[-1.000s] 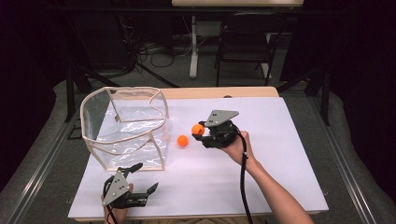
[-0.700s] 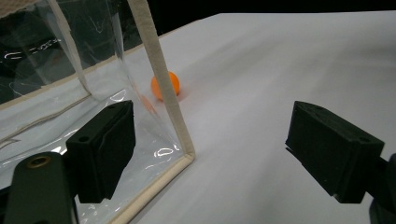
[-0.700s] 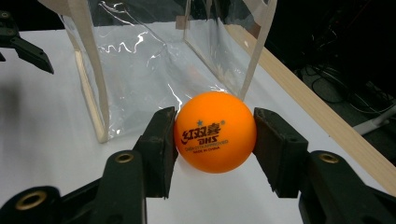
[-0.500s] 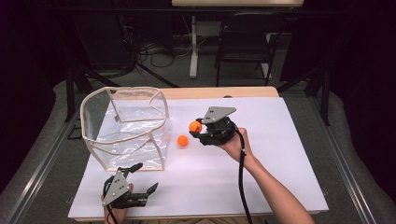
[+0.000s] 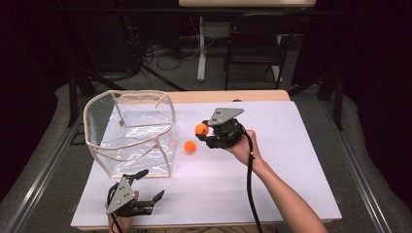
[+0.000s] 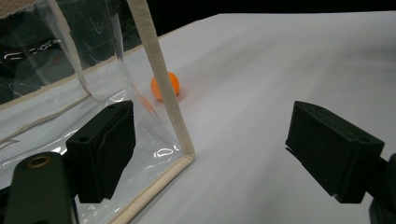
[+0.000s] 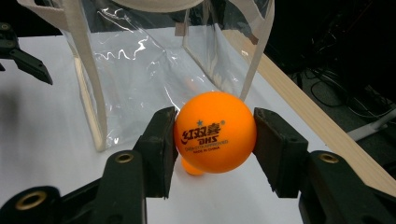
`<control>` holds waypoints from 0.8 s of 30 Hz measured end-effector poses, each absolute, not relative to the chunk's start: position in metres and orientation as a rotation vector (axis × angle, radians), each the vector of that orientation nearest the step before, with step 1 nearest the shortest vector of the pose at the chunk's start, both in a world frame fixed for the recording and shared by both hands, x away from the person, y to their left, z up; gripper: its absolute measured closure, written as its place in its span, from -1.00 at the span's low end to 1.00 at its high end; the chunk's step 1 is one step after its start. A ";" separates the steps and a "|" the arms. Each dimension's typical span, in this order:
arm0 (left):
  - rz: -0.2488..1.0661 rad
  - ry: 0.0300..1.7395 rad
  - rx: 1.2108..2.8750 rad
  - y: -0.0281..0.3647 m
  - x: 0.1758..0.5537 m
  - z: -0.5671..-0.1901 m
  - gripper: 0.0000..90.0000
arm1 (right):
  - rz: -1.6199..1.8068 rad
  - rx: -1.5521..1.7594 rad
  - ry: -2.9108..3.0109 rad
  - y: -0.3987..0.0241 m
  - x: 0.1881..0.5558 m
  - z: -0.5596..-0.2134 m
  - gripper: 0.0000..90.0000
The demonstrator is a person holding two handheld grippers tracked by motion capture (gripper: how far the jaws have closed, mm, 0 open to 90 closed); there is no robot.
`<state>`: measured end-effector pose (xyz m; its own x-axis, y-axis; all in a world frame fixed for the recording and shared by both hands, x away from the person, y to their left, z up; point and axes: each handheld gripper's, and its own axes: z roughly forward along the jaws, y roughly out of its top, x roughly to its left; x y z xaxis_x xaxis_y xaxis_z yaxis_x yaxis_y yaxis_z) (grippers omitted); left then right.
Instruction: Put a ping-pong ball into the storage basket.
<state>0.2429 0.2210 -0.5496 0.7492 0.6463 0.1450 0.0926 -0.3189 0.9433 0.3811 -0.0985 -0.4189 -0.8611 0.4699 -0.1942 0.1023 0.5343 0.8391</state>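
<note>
Right hand-held gripper [image 7: 214, 140] clamping one orange ping-pong ball [image 7: 215, 132] beside empty clear bag [image 5: 130, 131]; second ball [image 5: 190, 146] on surface [image 5: 291, 160]; left hand-held gripper [image 6: 224, 149] wide, idle; bagging likely pending.

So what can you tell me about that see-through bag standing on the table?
The clear bag looks like glossy transparent plastic with cream fabric trim along its edges and rim. It stands upright with its mouth open on the white table, toward the far left, and it looks empty. Its walls are wrinkled and catch bright reflections. One orange ball lies on the table just right of it, apart from it. Neither gripper touches the bag.
</note>
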 end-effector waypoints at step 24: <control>0.623 0.573 1.830 0.221 0.243 -0.549 -0.65 | 1.251 0.435 2.377 -0.086 0.389 -0.403 0.13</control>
<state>0.2430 0.2213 -0.5495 0.7478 0.6479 0.1451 0.0902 -0.3157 0.9446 0.3886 -0.0857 -0.4029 -0.8638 0.4550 -0.2163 0.0793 0.5468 0.8335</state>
